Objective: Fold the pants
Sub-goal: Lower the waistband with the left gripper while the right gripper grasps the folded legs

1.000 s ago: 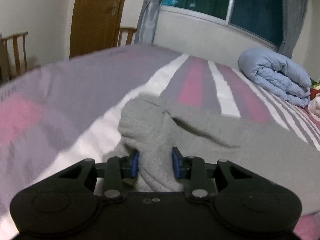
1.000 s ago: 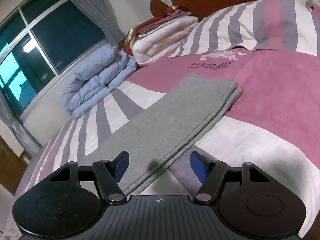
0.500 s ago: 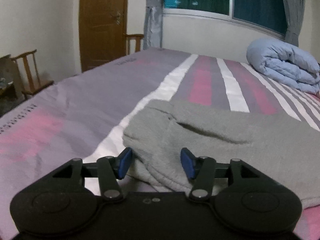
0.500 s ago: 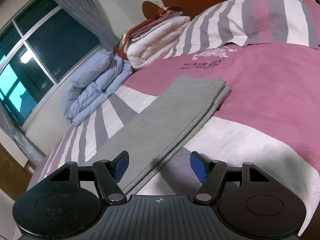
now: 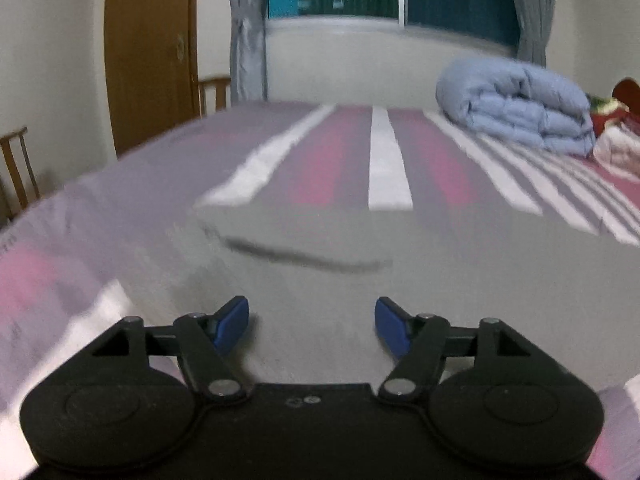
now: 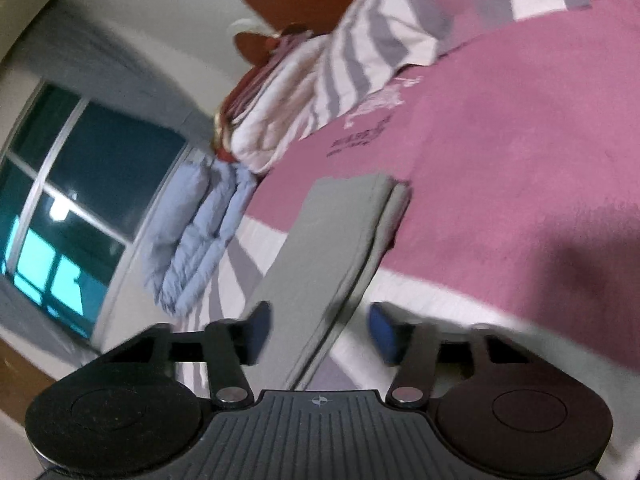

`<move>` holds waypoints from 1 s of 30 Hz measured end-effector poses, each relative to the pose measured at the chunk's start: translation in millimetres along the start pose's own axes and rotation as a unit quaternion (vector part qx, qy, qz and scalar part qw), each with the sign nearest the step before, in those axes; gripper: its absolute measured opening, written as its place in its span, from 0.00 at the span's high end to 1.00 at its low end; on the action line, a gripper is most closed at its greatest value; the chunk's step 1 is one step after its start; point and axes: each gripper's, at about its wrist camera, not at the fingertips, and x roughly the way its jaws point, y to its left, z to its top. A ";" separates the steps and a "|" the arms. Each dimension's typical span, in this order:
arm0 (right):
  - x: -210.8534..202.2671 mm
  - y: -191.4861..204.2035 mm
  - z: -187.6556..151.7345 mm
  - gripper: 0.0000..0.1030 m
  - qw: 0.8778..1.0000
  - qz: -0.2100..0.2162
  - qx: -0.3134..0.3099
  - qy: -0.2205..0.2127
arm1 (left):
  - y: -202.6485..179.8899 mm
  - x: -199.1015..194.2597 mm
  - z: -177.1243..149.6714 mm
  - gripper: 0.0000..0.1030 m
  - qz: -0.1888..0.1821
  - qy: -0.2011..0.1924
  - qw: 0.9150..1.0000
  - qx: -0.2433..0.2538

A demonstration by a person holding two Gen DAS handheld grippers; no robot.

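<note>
Left wrist view: pants folded lengthwise, crosswise fold not yet made.
Left wrist view is showing the left claw (image 5: 312,326) with its jaws standing wide, having just been opening, and gripping nothing; the grey pants (image 5: 320,280) are lying flat on the striped bed (image 5: 390,160) directly under and ahead of the claw, with a dark crease just beyond the blue pads (image 5: 230,324). Right wrist view is showing the right claw (image 6: 320,332) with its jaws having just been narrowing, straddling the layered edge of the pants (image 6: 320,256) without pressing on it as far as the blur allows; the long strip is running away from the claw toward the pillow (image 6: 400,28). Judging from this, the legs are lying stacked and the shortening fold is remaining.
</note>
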 end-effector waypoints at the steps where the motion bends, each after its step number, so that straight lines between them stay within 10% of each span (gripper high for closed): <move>1: 3.5 -2.8 5.8 0.53 1.000 0.000 0.009 -0.001 | 0.5 4.4 -6.7 0.38 -0.001 0.003 1.000 -0.005; 11: 60.4 -23.4 59.3 0.58 0.996 -0.033 0.071 0.043 | 1.8 5.9 -20.1 0.33 -0.008 -0.010 1.000 -0.004; 13: 69.6 -26.0 60.6 0.89 0.995 -0.051 0.064 0.060 | 1.8 4.2 -20.3 0.33 -0.008 -0.010 1.000 -0.005; 18: 36.4 -4.5 66.0 0.89 0.999 0.030 -0.019 0.009 | 2.7 4.7 -19.6 0.33 -0.010 -0.011 1.000 -0.004; 21: 57.4 -36.6 54.9 0.93 0.998 -0.042 -0.010 0.052 | 2.2 5.8 -18.5 0.32 -0.010 -0.010 1.000 -0.003; 30: 48.1 15.8 50.5 0.90 0.991 -0.051 -0.112 0.044 | 12.2 -14.8 -11.2 0.18 -0.007 -0.051 0.998 -0.025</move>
